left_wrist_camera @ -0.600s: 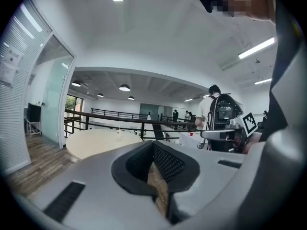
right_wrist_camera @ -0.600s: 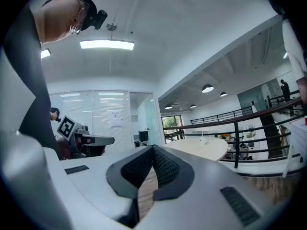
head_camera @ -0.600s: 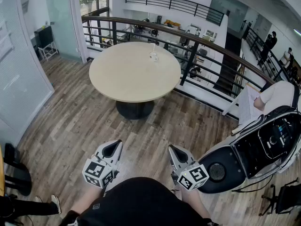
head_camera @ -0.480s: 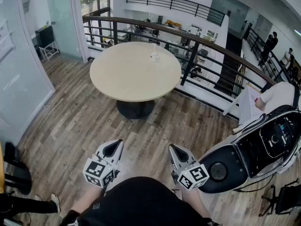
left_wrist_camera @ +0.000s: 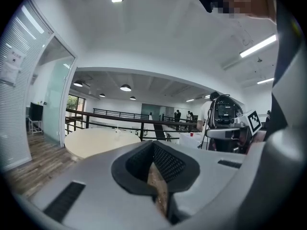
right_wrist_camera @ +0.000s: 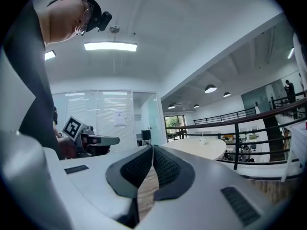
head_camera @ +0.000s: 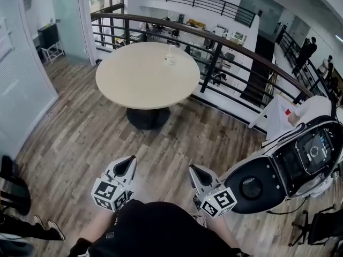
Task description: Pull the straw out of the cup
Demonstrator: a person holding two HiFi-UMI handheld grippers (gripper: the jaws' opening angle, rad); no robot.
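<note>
Head view: the left hand-held gripper [head_camera: 125,167] and right hand-held gripper [head_camera: 197,175] hang low over a wood floor [head_camera: 80,138], well apart from the round worktop [head_camera: 134,84], where a small cup [head_camera: 169,59] stands near the far edge. Only the gripper views show the jaws: both pairs are closed together, nothing between them. The straw is too small to see.

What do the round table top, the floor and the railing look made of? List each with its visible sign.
Round table top: pale beige, smooth, matte, no grain; likely laminate or painted board.
Floor: grey-brown planks with streaked grain and seams; wood or wood-look vinyl, cannot tell.
Railing: thin dark bars and posts; probably painted metal.
</note>
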